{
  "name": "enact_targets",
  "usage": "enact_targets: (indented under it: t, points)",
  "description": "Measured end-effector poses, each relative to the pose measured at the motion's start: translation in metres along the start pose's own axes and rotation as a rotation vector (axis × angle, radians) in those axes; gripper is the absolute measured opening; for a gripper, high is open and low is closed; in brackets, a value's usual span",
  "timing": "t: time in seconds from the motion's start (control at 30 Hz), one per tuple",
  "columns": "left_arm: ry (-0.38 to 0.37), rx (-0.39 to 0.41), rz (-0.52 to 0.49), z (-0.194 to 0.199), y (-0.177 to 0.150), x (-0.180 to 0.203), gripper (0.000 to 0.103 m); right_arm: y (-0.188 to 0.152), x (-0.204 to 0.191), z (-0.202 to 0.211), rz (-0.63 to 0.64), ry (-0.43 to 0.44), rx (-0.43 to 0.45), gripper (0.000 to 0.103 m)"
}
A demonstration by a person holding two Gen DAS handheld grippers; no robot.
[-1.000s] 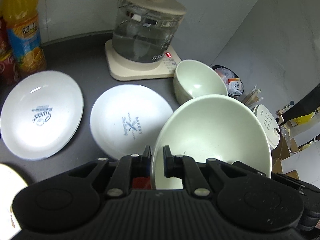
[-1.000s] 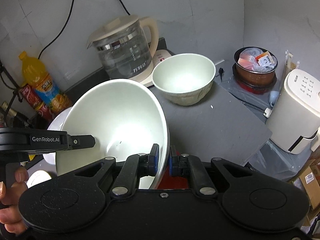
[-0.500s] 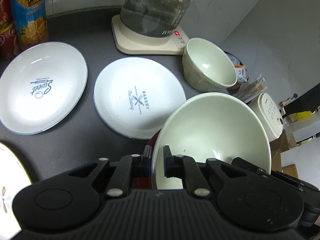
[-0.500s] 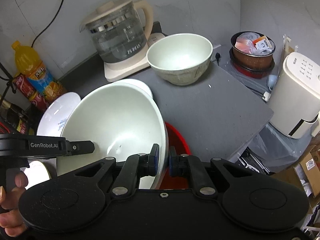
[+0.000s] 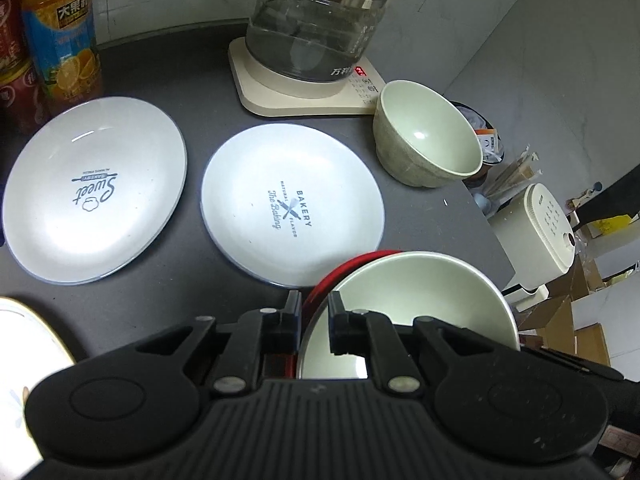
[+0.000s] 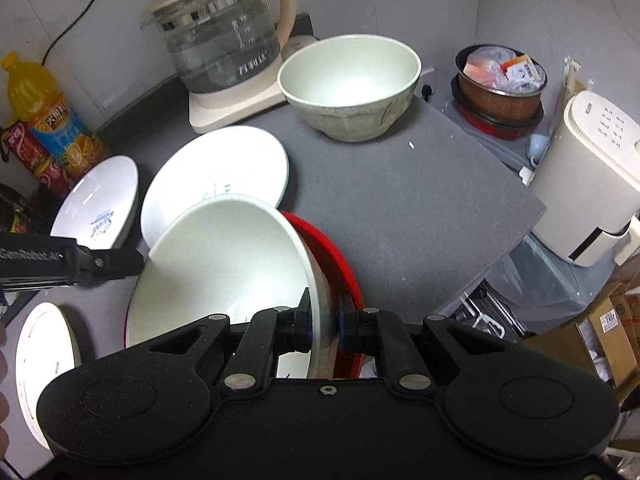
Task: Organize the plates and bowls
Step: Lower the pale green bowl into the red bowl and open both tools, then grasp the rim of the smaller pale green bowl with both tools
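Note:
A large pale green bowl [image 5: 420,300] rests tilted inside a red bowl [image 5: 360,258] at the table's near right. My left gripper [image 5: 314,312] grips its left rim, and its jaws are opening with the rim between them. On the opposite rim of the same bowl [image 6: 224,264] sits my right gripper [image 6: 325,320], its jaws also opening around the rim. A smaller green bowl [image 5: 432,136] stands behind. Two white plates lie flat: the "Bakery" plate [image 5: 292,208] and the "Sweet" plate [image 5: 96,188].
A glass kettle [image 5: 316,20] on its cream base stands at the back. An orange juice bottle [image 5: 60,40] and red cans are at back left. A patterned white plate [image 5: 24,344] lies near left. The table edge [image 6: 500,248] drops off right, beside a white appliance [image 6: 592,176].
Both grippers have lowered the large bowl from tilted above the table into the red bowl, which now shows around its rim. Gaps between the fingers have widened slightly.

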State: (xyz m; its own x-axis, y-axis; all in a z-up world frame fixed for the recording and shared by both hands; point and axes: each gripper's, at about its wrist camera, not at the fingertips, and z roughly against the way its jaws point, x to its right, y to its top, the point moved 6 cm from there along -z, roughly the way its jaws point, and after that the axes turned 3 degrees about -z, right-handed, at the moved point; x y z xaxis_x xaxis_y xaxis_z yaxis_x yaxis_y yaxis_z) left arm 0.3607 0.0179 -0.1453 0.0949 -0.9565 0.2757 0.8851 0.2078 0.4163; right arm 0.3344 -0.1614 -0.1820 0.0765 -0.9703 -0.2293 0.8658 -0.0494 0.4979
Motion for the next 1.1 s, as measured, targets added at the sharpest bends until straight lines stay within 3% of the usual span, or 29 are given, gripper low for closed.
enact_targets:
  t: [0.13, 0.2, 0.3, 0.4, 0.57, 0.67, 1.0, 1.1]
  points:
    - [0.005, -0.004, 0.002, 0.002, 0.005, -0.002, 0.013, 0.003, -0.002, 0.002, -0.02, 0.037, -0.011, 0.028]
    - [0.005, -0.004, 0.005, 0.003, 0.007, -0.002, 0.014, 0.004, -0.002, 0.005, -0.023, 0.045, -0.004, 0.028]
    - [0.01, 0.002, 0.002, 0.005, 0.012, 0.0, 0.02, 0.007, 0.0, 0.01, -0.028, 0.051, 0.007, 0.031]
    - [0.012, 0.017, -0.011, 0.006, 0.018, 0.005, 0.029, 0.012, 0.003, 0.018, -0.034, 0.047, 0.034, 0.044]
    - [0.023, 0.035, -0.03, 0.006, 0.026, 0.015, 0.046, 0.024, 0.011, 0.028, -0.051, 0.075, 0.068, 0.045]
    - [0.025, 0.042, -0.041, 0.004, 0.031, 0.021, 0.05, 0.031, 0.017, 0.029, -0.057, 0.073, 0.079, 0.046]
    - [0.036, 0.049, -0.049, -0.012, 0.044, 0.043, 0.055, 0.054, 0.042, 0.022, -0.082, 0.072, 0.117, 0.062]
    - [0.043, 0.05, -0.045, -0.019, 0.05, 0.048, 0.055, 0.064, 0.05, 0.017, -0.081, 0.076, 0.125, 0.063]
